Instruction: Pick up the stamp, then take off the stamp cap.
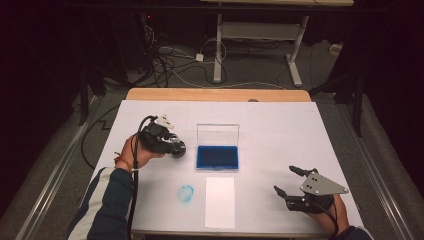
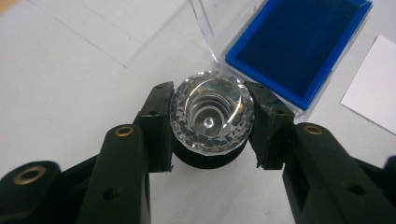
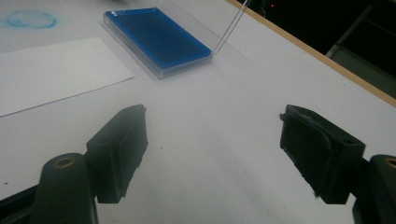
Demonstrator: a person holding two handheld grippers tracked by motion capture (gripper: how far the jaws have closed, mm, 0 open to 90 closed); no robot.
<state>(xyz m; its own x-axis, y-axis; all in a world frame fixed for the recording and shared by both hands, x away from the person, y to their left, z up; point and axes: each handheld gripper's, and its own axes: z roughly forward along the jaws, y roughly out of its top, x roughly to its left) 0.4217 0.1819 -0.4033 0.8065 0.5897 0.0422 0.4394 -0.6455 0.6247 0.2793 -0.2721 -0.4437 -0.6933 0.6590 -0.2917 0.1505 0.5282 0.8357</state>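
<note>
1. White covering lies over the table (image 1: pixel 280 125), which takes the middle of the high view; a strip of wood shows along its far edge.
2. Blue ink pad (image 1: pixel 217 156) sits in a clear case at the centre of the high view, and its clear lid (image 1: pixel 217 134) stands upright behind it. In the left gripper view the pad is at the upper right.
3. White sheet of paper (image 1: pixel 220 201) lies flat just below the pad, in the lower middle of the high view, close to the pad but not touching it.
4. Left gripper (image 2: pixel 211 126) is in the left middle of the high view, just left of the pad. Its jaws are closed from both sides on a round stamp (image 2: pixel 212 121) with a clear faceted top and a black base. The stamp is near the lower left corner of the pad case; I cannot tell if it touches the table.
5. Right gripper (image 1: pixel 286 179) is in the lower right of the high view, well apart from the pad. Its jaws stand wide open with nothing between them.
6. Pale blue ring mark (image 1: pixel 186 193) is on the covering, just left of the paper.
</note>
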